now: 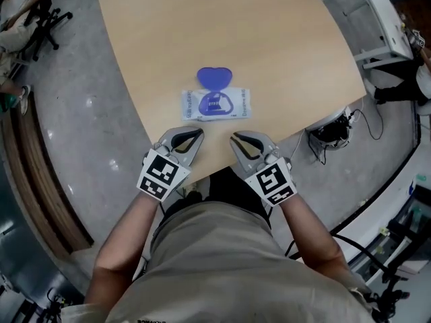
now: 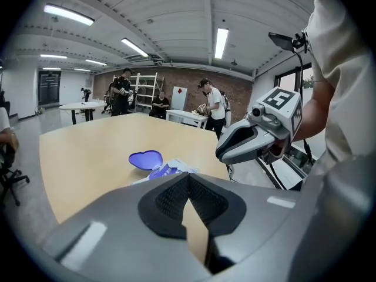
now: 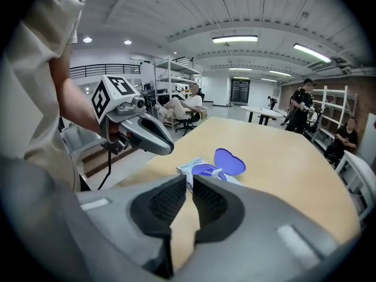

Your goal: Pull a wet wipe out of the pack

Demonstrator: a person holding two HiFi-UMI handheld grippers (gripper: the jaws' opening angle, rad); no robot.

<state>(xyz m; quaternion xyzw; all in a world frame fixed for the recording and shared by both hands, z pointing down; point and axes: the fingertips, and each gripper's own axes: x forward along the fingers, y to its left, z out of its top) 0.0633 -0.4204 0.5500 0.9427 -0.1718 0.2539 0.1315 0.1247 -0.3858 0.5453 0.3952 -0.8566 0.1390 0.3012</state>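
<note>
Grey left tongs (image 1: 199,134), right tongs (image 1: 234,138) abreast

A: What surrounds the pale wooden table with rounded corners (image 1: 269,32)?
B: Glossy grey concrete floor (image 1: 87,99), a red brick back wall (image 2: 188,78), white metal shelving (image 3: 170,75), and long ceiling strip lights (image 2: 221,40) glowing.

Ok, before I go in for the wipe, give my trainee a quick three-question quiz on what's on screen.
1. True or false: the wipe pack has its blue lid flipped open.
2. The pack lies: A on the table, ahead of both grippers; B on the floor; C on a chair.
3. Fill in: the left gripper has its jaws ____ and holds nothing.
Key: 1 true; 2 A; 3 together.
</note>
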